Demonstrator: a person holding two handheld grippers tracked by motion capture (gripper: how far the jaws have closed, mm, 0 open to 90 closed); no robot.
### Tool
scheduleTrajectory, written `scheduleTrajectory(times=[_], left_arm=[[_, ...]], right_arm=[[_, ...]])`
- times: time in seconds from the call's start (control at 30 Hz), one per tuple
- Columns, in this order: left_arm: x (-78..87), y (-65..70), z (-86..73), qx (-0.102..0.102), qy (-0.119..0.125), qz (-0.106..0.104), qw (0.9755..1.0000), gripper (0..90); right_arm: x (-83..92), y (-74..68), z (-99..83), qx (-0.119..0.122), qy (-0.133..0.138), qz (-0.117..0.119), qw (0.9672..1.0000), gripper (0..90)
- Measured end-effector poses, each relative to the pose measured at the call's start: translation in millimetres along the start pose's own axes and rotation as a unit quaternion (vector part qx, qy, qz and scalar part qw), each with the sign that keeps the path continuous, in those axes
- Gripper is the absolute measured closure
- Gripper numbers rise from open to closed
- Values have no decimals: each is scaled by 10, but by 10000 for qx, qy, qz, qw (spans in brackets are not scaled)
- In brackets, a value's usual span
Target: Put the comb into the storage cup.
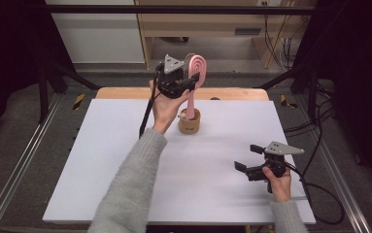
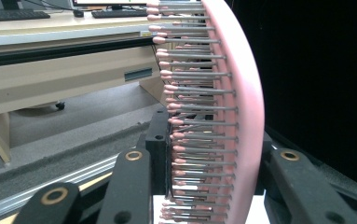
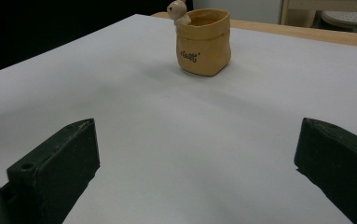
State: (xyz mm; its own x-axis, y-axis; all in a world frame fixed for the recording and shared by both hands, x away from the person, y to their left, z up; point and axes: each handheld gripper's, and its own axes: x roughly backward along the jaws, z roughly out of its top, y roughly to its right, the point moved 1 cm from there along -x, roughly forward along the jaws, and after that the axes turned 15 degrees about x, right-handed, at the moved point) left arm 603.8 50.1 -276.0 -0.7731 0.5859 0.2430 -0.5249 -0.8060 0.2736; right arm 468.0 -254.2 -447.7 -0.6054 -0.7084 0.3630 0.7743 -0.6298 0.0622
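Note:
My left gripper (image 1: 194, 80) is raised over the far middle of the table and is shut on the head of a pink hairbrush (image 1: 198, 65). The brush stands upright with its handle hanging down toward a small tan cup (image 1: 189, 124). In the left gripper view the black jaws flank the brush (image 2: 246, 93), whose bristles point left. The cup (image 3: 204, 46) has a little bear figure on its rim, and no handle sits in its mouth. My right gripper (image 1: 248, 158) rests low at the near right, open and holding nothing, with its jaws (image 3: 197, 158) facing the cup.
A white sheet (image 1: 125, 160) covers the table, with a wooden edge (image 1: 232, 93) at the far side. Metal rails (image 1: 13, 165) run along both sides. Black frame posts and a wooden desk (image 1: 212, 24) stand behind. Cables (image 1: 319, 194) trail at the right.

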Motion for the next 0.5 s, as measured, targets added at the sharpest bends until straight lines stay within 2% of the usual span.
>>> scheduleTrajectory(times=[0.5], left_arm=[[-200, -34, -24, -57, -40, 75, 9999, 634]], right_arm=[[0, -3, -1, -8, -23, 22, 10000, 4]])
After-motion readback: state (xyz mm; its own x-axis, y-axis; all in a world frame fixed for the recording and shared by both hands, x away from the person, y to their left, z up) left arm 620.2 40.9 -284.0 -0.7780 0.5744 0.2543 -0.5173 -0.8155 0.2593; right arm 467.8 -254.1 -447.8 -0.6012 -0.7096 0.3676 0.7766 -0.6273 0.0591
